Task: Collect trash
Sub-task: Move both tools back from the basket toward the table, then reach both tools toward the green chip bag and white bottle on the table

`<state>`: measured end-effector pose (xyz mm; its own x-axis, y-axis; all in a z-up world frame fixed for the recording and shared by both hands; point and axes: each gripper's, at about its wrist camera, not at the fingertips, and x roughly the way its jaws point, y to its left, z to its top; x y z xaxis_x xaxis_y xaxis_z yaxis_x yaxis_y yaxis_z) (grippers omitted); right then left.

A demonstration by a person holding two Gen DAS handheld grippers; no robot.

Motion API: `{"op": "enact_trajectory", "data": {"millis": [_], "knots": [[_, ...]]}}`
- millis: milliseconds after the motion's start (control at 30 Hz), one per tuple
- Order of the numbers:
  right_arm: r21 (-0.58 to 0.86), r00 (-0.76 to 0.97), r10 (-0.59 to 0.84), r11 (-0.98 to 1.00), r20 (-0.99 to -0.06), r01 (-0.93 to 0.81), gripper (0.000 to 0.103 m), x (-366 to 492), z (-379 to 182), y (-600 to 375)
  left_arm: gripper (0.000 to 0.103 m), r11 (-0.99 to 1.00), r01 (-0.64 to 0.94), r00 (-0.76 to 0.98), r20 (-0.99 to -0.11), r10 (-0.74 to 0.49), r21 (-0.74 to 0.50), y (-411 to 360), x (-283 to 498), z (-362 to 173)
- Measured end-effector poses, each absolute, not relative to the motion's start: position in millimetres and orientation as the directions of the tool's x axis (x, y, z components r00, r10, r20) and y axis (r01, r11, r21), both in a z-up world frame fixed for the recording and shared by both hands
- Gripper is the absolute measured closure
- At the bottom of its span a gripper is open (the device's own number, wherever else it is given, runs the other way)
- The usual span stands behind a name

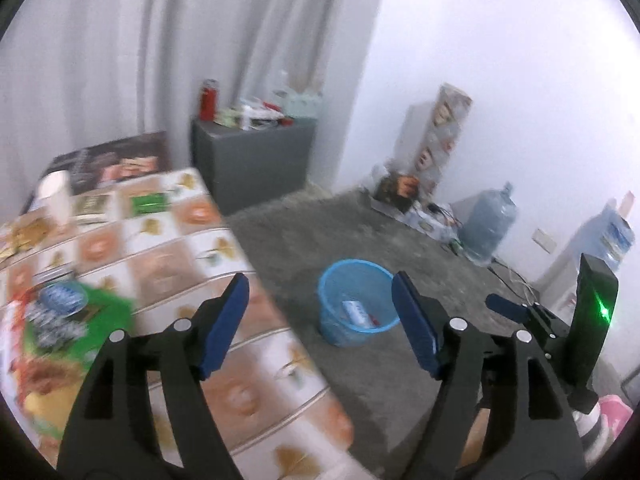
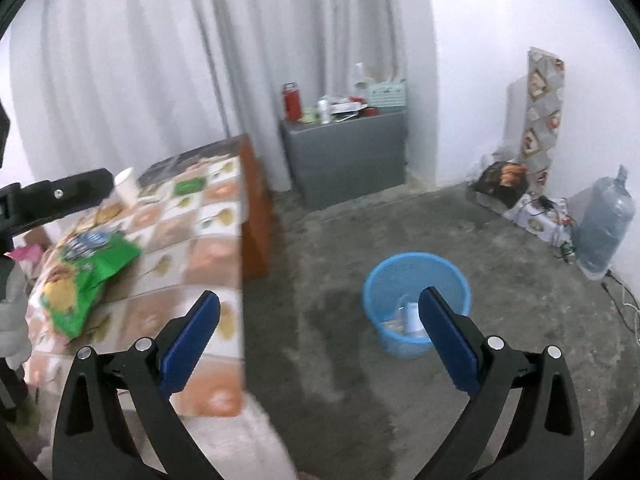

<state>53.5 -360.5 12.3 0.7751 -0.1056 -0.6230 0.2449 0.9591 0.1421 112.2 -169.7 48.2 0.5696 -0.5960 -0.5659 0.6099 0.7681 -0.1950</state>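
The green snack bag (image 2: 86, 276) lies crumpled on the desk (image 2: 208, 248), near the edge closest to the person, and it looks like the next bit of rubbish to go. I'd judge it light, crinkly and slippery, mostly air, so it would collapse under a pinch; the loose upper corner that sticks out toward the desk's middle seems the best place to nip it. A white paper cup (image 2: 127, 186) stands further back, thin-walled and easily crushed. Both grippers are over the desk edge with nothing in them: the left gripper (image 1: 320, 320) has its jaws well apart, the right gripper (image 2: 320, 332) has them spread wide. The blue bin (image 2: 416, 304) sits on the concrete floor (image 2: 500, 280) beside the desk, with some pieces already inside.
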Motion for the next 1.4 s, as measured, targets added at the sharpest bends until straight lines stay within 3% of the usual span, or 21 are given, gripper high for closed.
{"op": "enact_trajectory", "data": {"millis": [433, 800, 900, 1067, 1233, 1400], "knots": [[0.219, 0.773, 0.079, 0.972, -0.63, 0.079, 0.006, 87, 28, -271, 0.032, 0.921, 0.297, 0.752, -0.532, -0.389, -0.254, 36, 94, 30], [0.267, 0.712, 0.199, 0.964, -0.674, -0.017, 0.006, 130, 21, -220, 0.032, 0.953, 0.125, 0.813, -0.522, -0.258, -0.277, 128, 87, 6], [0.295, 0.686, 0.244, 0.954, -0.685, -0.045, 0.006, 144, 17, -205, 0.032, 0.943, 0.128, 0.812, -0.513, -0.278, -0.307, 139, 87, 0], [0.486, 0.612, 0.427, 0.87, -0.665, -0.08, 0.006, 169, 0, -188, 0.032, 0.923, 0.191, 0.813, -0.472, -0.34, -0.335, 140, 79, -4], [0.656, 0.514, 0.572, 0.754, -0.639, -0.024, 0.007, 200, -35, -178, 0.032, 0.914, 0.237, 0.807, -0.457, -0.374, -0.329, 134, 75, -8], [0.714, 0.458, 0.623, 0.699, -0.634, 0.038, 0.01, 219, -64, -167, 0.032, 0.919, 0.25, 0.801, -0.468, -0.373, -0.303, 131, 74, -12]]}}
